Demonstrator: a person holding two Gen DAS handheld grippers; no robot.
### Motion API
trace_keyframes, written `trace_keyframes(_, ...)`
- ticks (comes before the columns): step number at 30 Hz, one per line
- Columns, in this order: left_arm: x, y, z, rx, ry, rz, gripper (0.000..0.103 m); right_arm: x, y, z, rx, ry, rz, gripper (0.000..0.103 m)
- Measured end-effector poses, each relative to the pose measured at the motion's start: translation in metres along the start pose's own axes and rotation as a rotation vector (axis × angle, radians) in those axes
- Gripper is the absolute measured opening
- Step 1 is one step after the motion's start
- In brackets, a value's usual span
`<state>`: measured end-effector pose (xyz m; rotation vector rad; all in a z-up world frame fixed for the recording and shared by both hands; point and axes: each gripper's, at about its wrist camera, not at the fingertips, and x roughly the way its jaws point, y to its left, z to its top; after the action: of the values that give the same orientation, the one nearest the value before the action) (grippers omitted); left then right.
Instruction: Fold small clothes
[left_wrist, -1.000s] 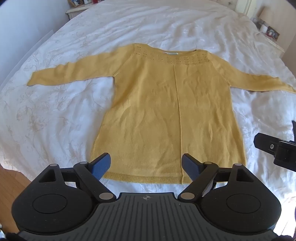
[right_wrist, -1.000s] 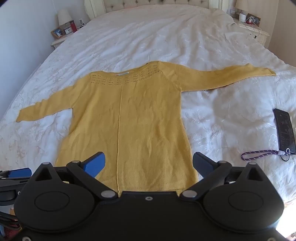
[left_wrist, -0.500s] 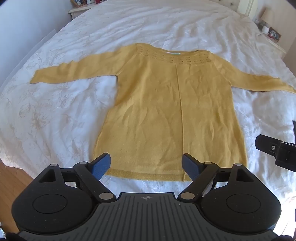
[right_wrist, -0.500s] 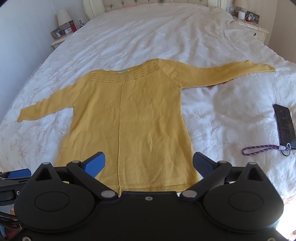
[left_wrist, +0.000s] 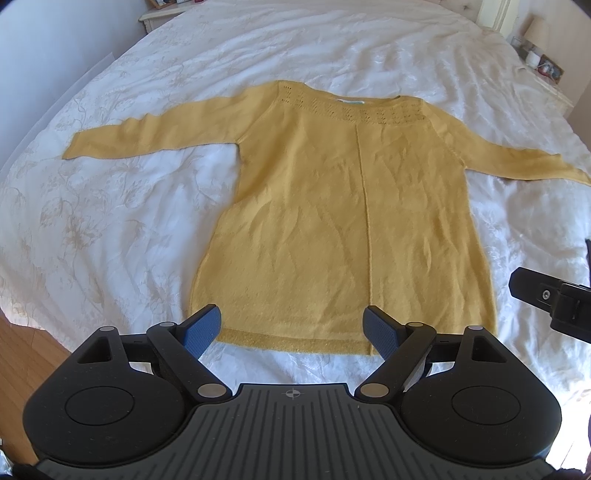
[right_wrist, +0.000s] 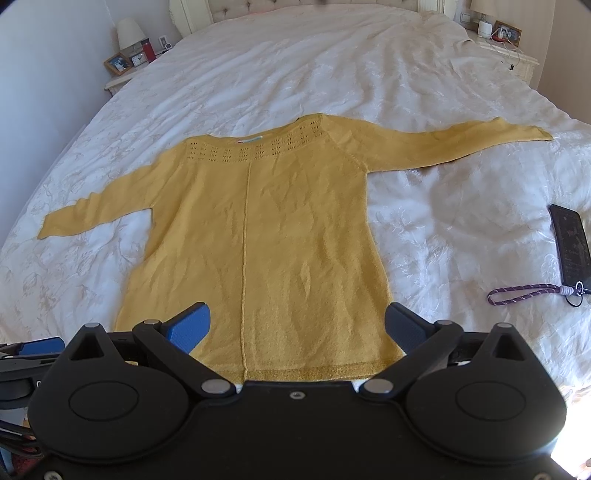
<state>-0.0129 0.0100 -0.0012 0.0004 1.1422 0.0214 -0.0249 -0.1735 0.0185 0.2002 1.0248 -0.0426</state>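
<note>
- Here we are over the bed (left_wrist: 258, 48), white floral-patterned cover, and a mustard-yellow sweater (left_wrist: 354, 221) lies flat and face up across the middle of the frame.
- Sweater (right_wrist: 258, 240) is fully spread: both sleeves reach out sideways, one toward the left edge of the frame, the other toward the right edge.
- Neckline sits at the top of the garment, with rows of small eyelet holes across the yoke and a bit of a pale label showing inside the collar.
- A raised seam runs straight down the centre of the body, neckline to hem.
- Fabric shows soft creases across the body; the hem band at the lower edge looks slightly brighter and ribbed.
- Left tool (left_wrist: 293, 326) hovers at the hem, blue pads wide apart, nothing between them; it frames the lower left part of the hem.
- Right tool (right_wrist: 297, 326) is likewise spread wide and empty, low in its view, straddling the lower right part of the hem.
- In the left wrist view, part of the right tool pokes in at the right edge.
- A dark phone (right_wrist: 570, 245) with a purple wrist cord (right_wrist: 532, 293) lies on the bed at the right edge of the right wrist view, well apart from the sweater.
- Nightstand (right_wrist: 122, 79) with lamp and photo frame sits upper left.
</note>
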Motion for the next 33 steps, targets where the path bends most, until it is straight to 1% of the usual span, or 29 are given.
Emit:
trace_keyframes(14, 0.002, 0.003, 0.003, -0.017, 0.005, 0.004, 0.084, 0.005, 0.003, 0.002, -0.011, 0.015, 0.007, 0.101)
trace_keyframes(33, 0.012, 0.006, 0.005, -0.011, 0.036, 0.003, 0.084, 0.014, 0.004, 0.003, 0.003, 0.05, 0.011, 0.101)
